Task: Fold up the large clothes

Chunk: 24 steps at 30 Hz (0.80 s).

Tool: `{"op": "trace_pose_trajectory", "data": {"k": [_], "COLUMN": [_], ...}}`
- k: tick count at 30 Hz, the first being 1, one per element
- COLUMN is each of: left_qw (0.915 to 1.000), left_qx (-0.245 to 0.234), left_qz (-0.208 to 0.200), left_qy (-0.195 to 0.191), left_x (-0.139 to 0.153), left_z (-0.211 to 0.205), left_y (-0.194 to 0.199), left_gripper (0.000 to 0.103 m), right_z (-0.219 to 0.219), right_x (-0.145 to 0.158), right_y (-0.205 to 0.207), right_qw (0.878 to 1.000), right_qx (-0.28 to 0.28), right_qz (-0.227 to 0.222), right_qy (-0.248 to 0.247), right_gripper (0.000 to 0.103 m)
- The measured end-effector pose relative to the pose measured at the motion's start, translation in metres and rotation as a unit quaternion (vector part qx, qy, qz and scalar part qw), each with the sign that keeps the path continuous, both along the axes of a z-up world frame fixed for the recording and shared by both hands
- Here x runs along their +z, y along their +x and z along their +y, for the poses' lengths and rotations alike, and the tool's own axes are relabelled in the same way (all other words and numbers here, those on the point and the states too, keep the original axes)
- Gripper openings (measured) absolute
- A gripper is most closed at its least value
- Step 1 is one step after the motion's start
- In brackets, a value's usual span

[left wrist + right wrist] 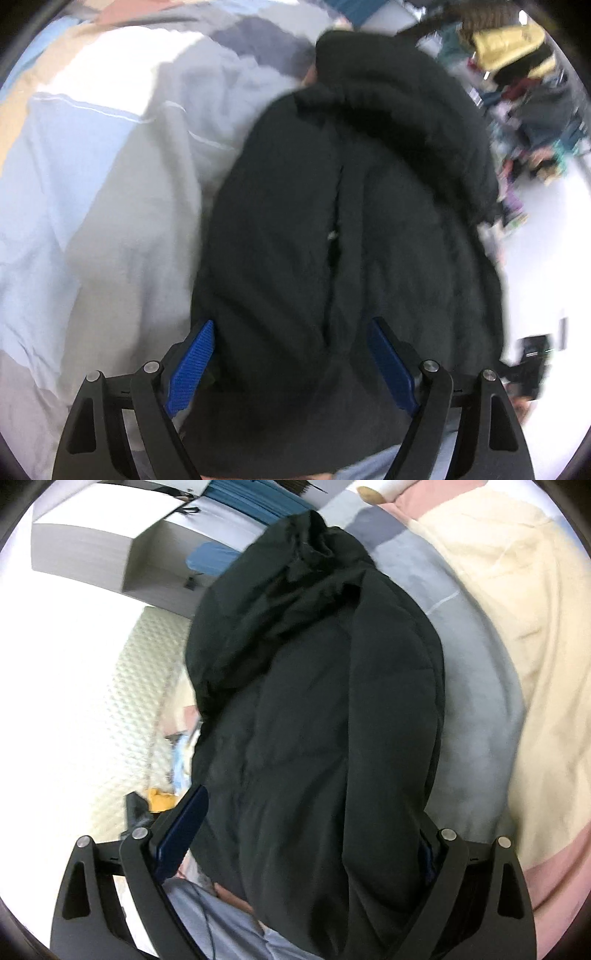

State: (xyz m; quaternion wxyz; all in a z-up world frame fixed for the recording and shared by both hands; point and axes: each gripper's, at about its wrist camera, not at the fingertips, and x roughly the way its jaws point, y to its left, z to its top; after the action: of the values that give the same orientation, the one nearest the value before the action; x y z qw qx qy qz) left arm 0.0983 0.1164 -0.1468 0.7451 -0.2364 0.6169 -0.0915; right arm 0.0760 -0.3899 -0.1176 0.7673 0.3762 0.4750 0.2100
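Observation:
A large black padded jacket lies bunched on the bed, its hood end far from me. My left gripper stands wide open, its blue pads on either side of the jacket's near end, which fills the gap between them. In the right wrist view the same jacket fills the middle. My right gripper is also wide open around the jacket's near end; its left pad shows, its right pad is mostly hidden by the fabric.
The bed cover has light blue, grey, cream and pink panels. A pile of clothes lies on the floor to the right. A white textured mattress side and grey furniture show at left.

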Motion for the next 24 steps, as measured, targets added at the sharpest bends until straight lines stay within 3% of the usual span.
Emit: {"op": "trace_pose_trajectory", "data": {"k": [6, 11, 15, 21, 24], "left_qw": [0.9995, 0.9983, 0.9968, 0.9963, 0.9954], "left_qx": [-0.002, 0.050, 0.059, 0.059, 0.039], "left_qz": [0.018, 0.025, 0.053, 0.061, 0.050], "left_qy": [0.024, 0.012, 0.012, -0.011, -0.072], "left_x": [-0.013, -0.015, -0.027, -0.031, -0.027], "left_z": [-0.010, 0.013, 0.019, 0.021, 0.016], "left_y": [0.003, -0.008, -0.006, -0.006, -0.008], "left_gripper": [0.083, 0.083, 0.087, 0.089, 0.089], "right_z": [0.013, 0.005, -0.003, -0.011, -0.009], "right_x": [0.010, -0.013, -0.030, -0.059, -0.064], "right_y": [0.008, 0.011, 0.016, 0.022, 0.023], "right_qw": [0.999, 0.999, 0.995, 0.985, 0.983], "right_qx": [0.021, -0.004, -0.026, -0.055, -0.051], "right_qz": [-0.026, 0.035, 0.081, 0.148, 0.156], "right_qy": [-0.002, -0.024, -0.047, -0.069, -0.079], "right_gripper": [0.095, 0.095, 0.095, 0.095, 0.095]}}
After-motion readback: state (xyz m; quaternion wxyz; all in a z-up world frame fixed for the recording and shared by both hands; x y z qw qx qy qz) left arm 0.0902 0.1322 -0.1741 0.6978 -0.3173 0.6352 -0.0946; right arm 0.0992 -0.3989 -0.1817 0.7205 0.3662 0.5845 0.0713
